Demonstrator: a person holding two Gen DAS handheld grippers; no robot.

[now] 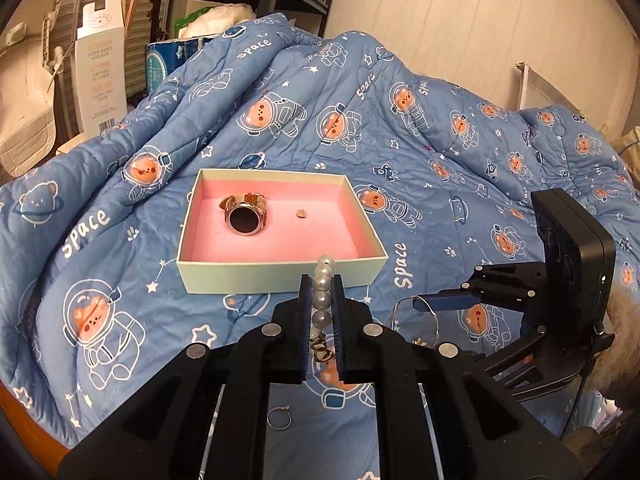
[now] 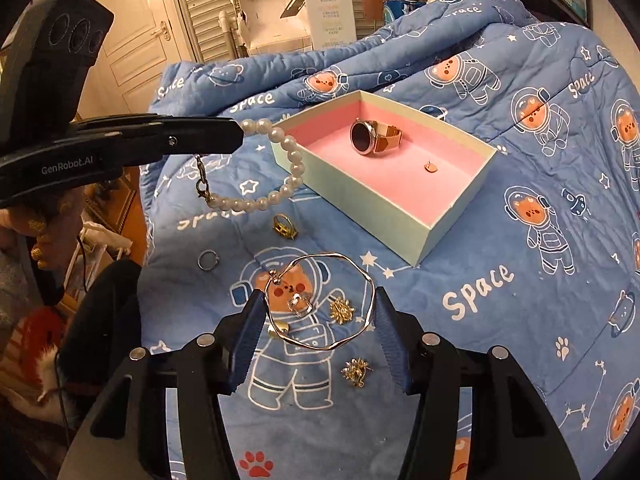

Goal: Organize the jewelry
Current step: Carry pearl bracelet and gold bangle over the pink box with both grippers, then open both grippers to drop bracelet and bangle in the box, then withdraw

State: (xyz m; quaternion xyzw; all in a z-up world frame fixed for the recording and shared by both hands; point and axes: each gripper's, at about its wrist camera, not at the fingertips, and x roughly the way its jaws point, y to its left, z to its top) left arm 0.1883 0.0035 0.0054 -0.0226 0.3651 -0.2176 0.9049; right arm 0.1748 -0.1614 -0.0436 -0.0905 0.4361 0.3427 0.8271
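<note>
My left gripper point(image 1: 321, 280) is shut on a pearl bracelet point(image 1: 322, 300). The strand hangs in a loop point(image 2: 294, 168) from its tips point(image 2: 236, 136), beside the box's near corner. A pale green box point(image 1: 280, 278) with pink lining point(image 2: 360, 196) holds a rose-gold watch point(image 1: 244, 218) point(image 2: 370, 138) and a small stud point(image 1: 301, 213) point(image 2: 430, 167). My right gripper point(image 2: 319, 294) is shut on a thin wavy gold bangle point(image 2: 332, 347), whose rim touches both blue pads above the quilt. From the left wrist view, that gripper point(image 1: 436, 303) and the bangle point(image 1: 434, 320) appear at the right.
Loose pieces lie on the blue space-bear quilt point(image 2: 500, 280): a silver ring point(image 2: 208, 260) point(image 1: 279, 417), a gold ring point(image 2: 285, 226), gold earrings point(image 2: 341, 309) point(image 2: 355, 372) and a silver piece point(image 2: 299, 305). A white carton point(image 1: 102, 76) and shelves stand behind.
</note>
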